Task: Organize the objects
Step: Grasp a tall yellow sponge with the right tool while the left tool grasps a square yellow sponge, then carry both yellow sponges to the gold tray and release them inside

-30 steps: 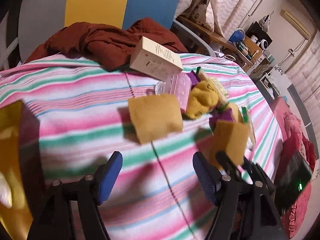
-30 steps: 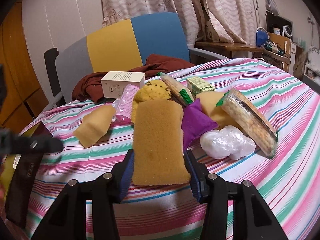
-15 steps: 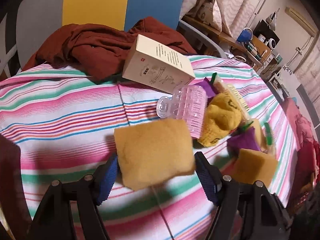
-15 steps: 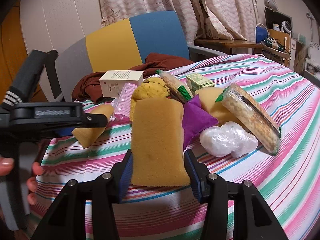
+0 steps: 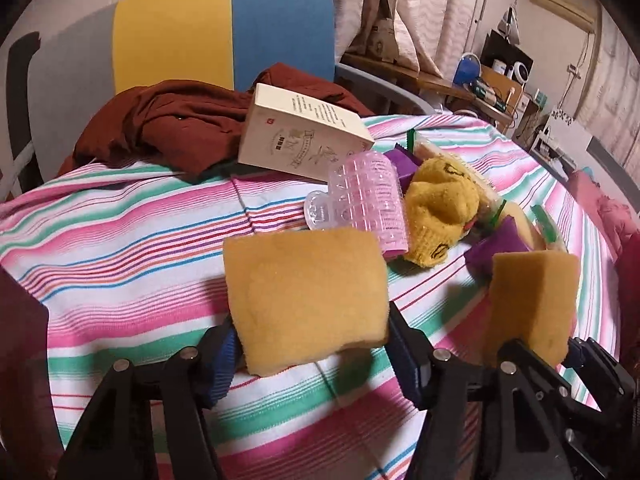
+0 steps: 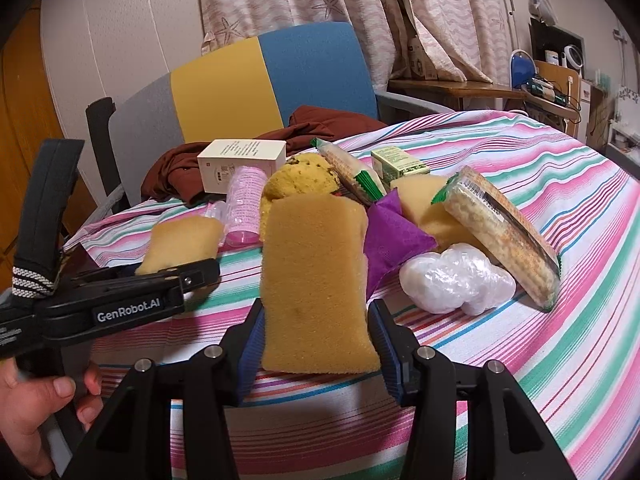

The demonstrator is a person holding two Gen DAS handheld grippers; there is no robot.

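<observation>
My left gripper [image 5: 310,354] is shut on a short yellow sponge [image 5: 304,296], lifted off the striped tablecloth [image 5: 120,240]. The same sponge [image 6: 182,240] shows in the right wrist view in the left gripper [image 6: 200,272]. My right gripper [image 6: 316,354] is shut on a long yellow sponge [image 6: 314,280], which also shows at the right of the left wrist view [image 5: 534,300]. Behind lie a pink hair roller [image 5: 370,204], a yellow knit item [image 5: 440,208], a purple pouch [image 6: 394,240] and a white box [image 5: 304,136].
A wrapped cracker pack [image 6: 500,224], a white plastic bundle [image 6: 456,280], a small green box [image 6: 398,164] and another sponge [image 6: 420,200] lie at the right. A maroon cloth [image 5: 176,124] lies on a chair [image 5: 224,32] behind the table. A dark object [image 5: 20,340] sits at the left edge.
My left gripper moved forward to the short sponge, closed on it and lifted it. My right gripper kept hold of the long sponge, nearly still.
</observation>
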